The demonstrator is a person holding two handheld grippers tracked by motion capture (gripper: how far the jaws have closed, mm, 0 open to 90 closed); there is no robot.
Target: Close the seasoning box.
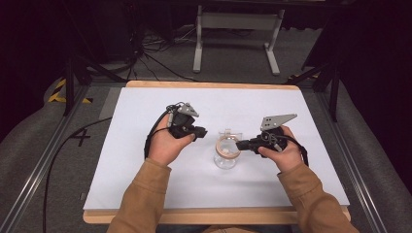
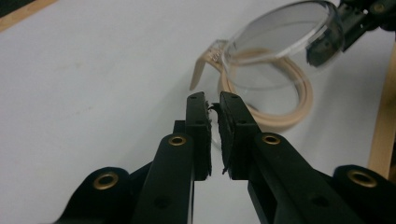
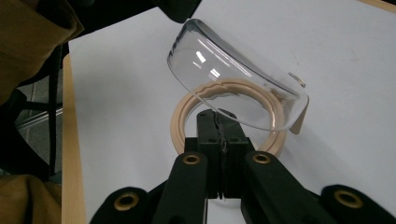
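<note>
From the high view, a clear glass jar with a tan ring at its mouth (image 1: 227, 154) is standing near the middle of the white-topped bench with a wooden edge (image 1: 145, 194). The left hand-held gripper (image 1: 199, 132) is hovering just left of the jar, apart from it. The right hand-held gripper (image 1: 241, 144) is reaching the jar's rim from the right. The person's tan sleeves (image 1: 141, 199) are coming in from the bottom edge.

The left gripper view is adding detail: the left hand-held gripper (image 2: 212, 116) is holding nothing, its jaws nearly together with a thin gap between frayed pads. Beyond them, the clear hinged lid (image 2: 280, 51) is standing tilted up over the tan ring (image 2: 299, 105), and the right hand-held gripper (image 2: 327, 44) is pinching the lid's far edge.

The right gripper view is showing that grasp close up: the right hand-held gripper (image 3: 219, 126) is clamped on the edge of the clear lid (image 3: 224, 74), which is tilting above the tan ring (image 3: 180, 116). A tan sleeve (image 3: 32, 28) is showing at the upper left.
</note>
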